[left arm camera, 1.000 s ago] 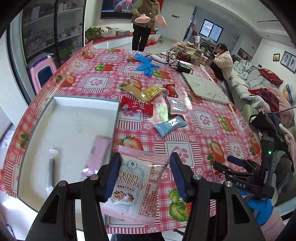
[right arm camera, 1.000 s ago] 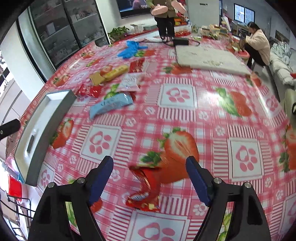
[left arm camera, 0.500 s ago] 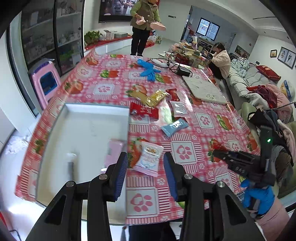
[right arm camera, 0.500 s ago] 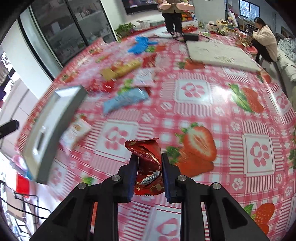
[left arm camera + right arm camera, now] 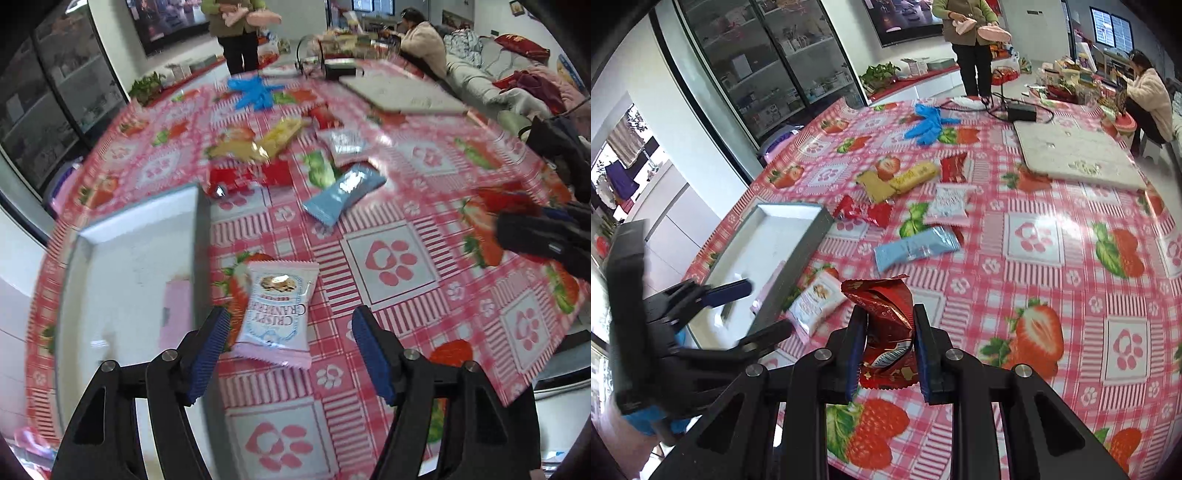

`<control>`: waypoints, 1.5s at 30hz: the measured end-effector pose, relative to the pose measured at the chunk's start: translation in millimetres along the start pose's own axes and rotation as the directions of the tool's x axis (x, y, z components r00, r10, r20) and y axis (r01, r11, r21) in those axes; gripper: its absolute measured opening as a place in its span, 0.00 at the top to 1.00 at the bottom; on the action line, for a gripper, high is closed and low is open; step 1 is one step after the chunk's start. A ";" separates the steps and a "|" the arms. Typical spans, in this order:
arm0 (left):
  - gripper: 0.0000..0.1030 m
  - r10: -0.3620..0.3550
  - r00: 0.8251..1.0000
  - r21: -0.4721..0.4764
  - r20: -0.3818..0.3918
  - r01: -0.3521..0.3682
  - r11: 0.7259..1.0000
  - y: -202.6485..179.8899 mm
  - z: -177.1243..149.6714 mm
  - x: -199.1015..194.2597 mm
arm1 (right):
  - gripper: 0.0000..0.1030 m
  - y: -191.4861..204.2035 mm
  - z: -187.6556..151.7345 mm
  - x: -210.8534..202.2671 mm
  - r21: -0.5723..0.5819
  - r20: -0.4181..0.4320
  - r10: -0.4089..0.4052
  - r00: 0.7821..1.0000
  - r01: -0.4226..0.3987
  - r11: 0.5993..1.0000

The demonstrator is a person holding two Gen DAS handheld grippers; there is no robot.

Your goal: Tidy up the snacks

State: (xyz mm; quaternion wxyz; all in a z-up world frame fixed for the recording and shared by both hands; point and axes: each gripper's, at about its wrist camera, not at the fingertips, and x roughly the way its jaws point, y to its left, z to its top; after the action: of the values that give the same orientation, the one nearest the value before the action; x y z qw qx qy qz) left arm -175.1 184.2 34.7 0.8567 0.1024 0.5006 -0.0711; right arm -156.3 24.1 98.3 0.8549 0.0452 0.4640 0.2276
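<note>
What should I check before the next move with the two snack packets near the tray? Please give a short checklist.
1. Right gripper clamps the red packet: ok.
2. Red packet lifted off the tablecloth: ok.
3. Cranberry packet inside the tray: not ok, it lies on the cloth beside the tray wall.
4. Left gripper grips the cranberry packet: not ok, its jaws are opening and the pads stand clear of it.
5. Free room in the tray: ok, mostly bare.
6. The grippers stand apart: ok.

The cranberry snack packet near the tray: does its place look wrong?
Yes. The cranberry packet lies on the tablecloth just outside the white tray, not in it, between the opening jaws of the left gripper.
</note>
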 end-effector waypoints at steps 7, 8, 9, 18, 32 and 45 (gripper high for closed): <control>0.26 -0.017 0.998 -0.046 -0.061 0.014 0.999 4.0 1.9 40.7 | 0.75 -29.5 -16.8 -3.7 0.071 -0.014 0.019 1.000 -0.018 0.997; 0.28 -0.041 0.996 -0.074 -0.076 0.036 0.997 7.5 3.2 42.9 | 0.75 -30.9 -15.5 -3.5 0.076 -0.013 0.024 1.000 -0.023 0.997; 0.36 -0.079 0.993 -0.108 -0.084 0.070 0.992 11.2 5.6 44.0 | 0.75 -32.0 -13.8 -3.1 0.082 -0.011 0.032 0.999 -0.031 0.996; 0.55 -0.174 0.984 -0.181 -0.046 0.163 0.970 34.5 5.6 -3.6 | 0.75 -8.1 5.6 -12.6 0.038 0.011 0.068 0.998 -0.068 0.997; 0.55 0.023 0.995 -0.284 0.096 0.005 0.959 162.7 18.2 -101.1 | 0.75 108.3 82.7 21.1 -0.146 -0.042 0.205 0.978 -0.209 0.967; 0.52 0.037 0.994 -0.380 -0.102 -0.074 0.922 199.8 -30.8 -1.4 | 0.74 191.3 91.2 156.5 -0.135 -0.271 0.244 0.931 -0.288 0.948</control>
State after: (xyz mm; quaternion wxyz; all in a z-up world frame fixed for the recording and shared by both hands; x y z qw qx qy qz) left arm -157.0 385.4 42.0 0.8376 -0.0496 0.5411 0.0572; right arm -75.6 274.4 84.1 0.7511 0.0044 0.5365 0.3848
